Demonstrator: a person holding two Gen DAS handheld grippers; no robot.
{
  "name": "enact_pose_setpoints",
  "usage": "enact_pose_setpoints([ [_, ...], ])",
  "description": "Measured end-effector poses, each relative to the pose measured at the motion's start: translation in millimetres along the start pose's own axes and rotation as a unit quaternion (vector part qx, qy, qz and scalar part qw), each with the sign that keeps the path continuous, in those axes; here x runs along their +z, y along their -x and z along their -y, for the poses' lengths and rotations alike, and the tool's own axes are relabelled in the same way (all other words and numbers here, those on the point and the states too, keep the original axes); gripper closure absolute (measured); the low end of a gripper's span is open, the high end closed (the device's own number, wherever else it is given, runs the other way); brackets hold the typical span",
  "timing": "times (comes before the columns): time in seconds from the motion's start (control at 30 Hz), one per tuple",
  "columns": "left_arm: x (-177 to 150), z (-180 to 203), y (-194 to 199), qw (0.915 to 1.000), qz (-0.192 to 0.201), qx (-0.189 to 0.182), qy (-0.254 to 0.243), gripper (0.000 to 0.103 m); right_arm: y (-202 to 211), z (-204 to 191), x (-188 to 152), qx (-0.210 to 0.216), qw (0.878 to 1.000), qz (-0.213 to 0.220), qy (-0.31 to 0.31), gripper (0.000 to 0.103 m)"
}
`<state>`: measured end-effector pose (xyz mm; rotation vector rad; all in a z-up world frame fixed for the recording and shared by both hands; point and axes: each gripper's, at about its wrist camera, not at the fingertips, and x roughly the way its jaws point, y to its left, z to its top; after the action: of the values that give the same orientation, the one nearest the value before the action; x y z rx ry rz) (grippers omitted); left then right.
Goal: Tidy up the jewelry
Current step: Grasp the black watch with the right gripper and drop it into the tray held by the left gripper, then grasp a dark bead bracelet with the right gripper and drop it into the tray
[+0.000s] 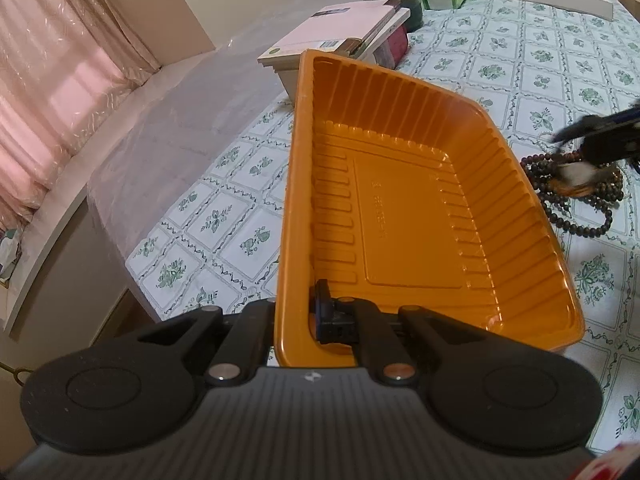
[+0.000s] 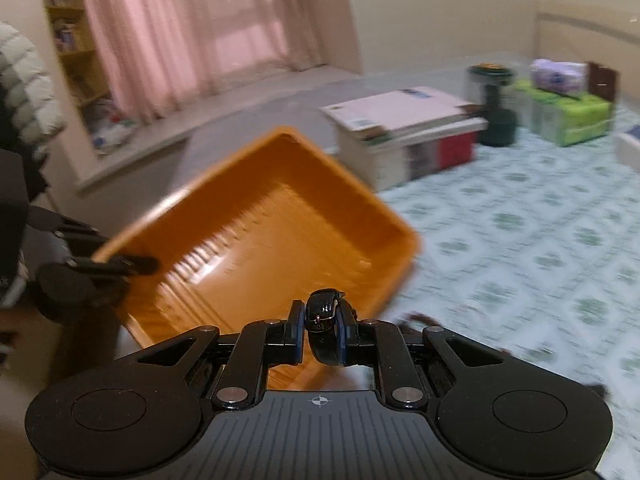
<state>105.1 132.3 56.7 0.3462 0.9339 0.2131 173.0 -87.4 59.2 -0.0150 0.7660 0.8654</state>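
Note:
An empty orange plastic tray (image 1: 400,216) rests tilted on the floral tablecloth. My left gripper (image 1: 304,312) is shut on the tray's near left rim, one finger inside and one outside. The tray (image 2: 256,232) also shows in the right wrist view, with the left gripper (image 2: 120,266) on its left rim. My right gripper (image 2: 322,332) is shut on a black watch strap (image 2: 324,320) and holds it above the tray's near edge. In the left wrist view the right gripper (image 1: 592,140) hovers over a pile of dark bead necklaces (image 1: 576,196) right of the tray.
A stack of books and boxes (image 1: 344,36) stands behind the tray. A dark jar (image 2: 496,108) and green tissue packs (image 2: 568,116) stand at the back. The table's left edge (image 1: 132,264) drops off near pink curtains (image 1: 52,80). More beads (image 2: 416,318) lie below the right gripper.

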Motion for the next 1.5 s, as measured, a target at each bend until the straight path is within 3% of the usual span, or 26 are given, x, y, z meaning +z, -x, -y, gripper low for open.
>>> enact_pose_setpoints([
  [0.23, -1.0, 3.2, 0.5, 1.0, -0.006, 0.001, -0.004, 0.099, -52.1, -32.3, -1.3, -0.013, 0.998, -0.014, 0.053, 0.088],
  [0.43, 0.5, 5.0, 0.7, 0.9999, -0.006, 0.002, -0.008, 0.099, -76.1, -34.6, -22.2, 0.014, 0.998, -0.027, 0.055, 0.087],
  [0.5, 1.8, 5.5, 0.8, 0.9999, -0.005, 0.004, -0.009, 0.099, -68.4, -33.4, -26.5, 0.025, 0.998, -0.022, 0.05, 0.07],
  [0.53, 2.0, 5.6, 1.0, 0.9999, -0.004, 0.004, -0.009, 0.099, -61.5, -29.4, -29.6, 0.02, 0.999, -0.015, 0.044, 0.052],
  [0.57, 1.8, 5.8, 1.3, 0.9999, -0.003, 0.004, -0.01, 0.099, -52.5, -23.2, -33.9, 0.014, 0.999, -0.004, 0.034, 0.045],
  [0.67, 1.5, 4.4, 1.3, 0.9999, -0.001, 0.003, -0.01, 0.099, -25.3, -3.4, -47.9, -0.026, 1.0, 0.014, 0.01, 0.044],
  [0.8, -0.9, 1.5, -0.5, 1.0, 0.0, 0.001, -0.007, 0.099, 17.0, 38.8, -78.8, -0.121, 0.991, 0.032, -0.04, 0.044],
  [0.93, -0.7, 1.3, -0.9, 1.0, 0.0, 0.0, -0.008, 0.099, 60.5, 83.3, -112.1, -0.221, 0.969, 0.046, -0.096, 0.044],
  [1.03, -0.4, 1.6, -0.7, 1.0, 0.0, 0.0, -0.008, 0.099, 79.0, 113.5, -129.7, -0.264, 0.955, 0.035, -0.129, 0.044],
  [1.13, 0.7, 2.3, -0.9, 1.0, 0.0, 0.001, -0.008, 0.099, 84.7, 131.6, -137.3, -0.272, 0.951, 0.03, -0.146, 0.044],
  [1.5, 1.8, 2.9, -0.1, 0.9999, 0.0, 0.005, -0.013, 0.099, 68.8, 138.7, -128.5, -0.243, 0.963, 0.036, -0.112, 0.049],
])
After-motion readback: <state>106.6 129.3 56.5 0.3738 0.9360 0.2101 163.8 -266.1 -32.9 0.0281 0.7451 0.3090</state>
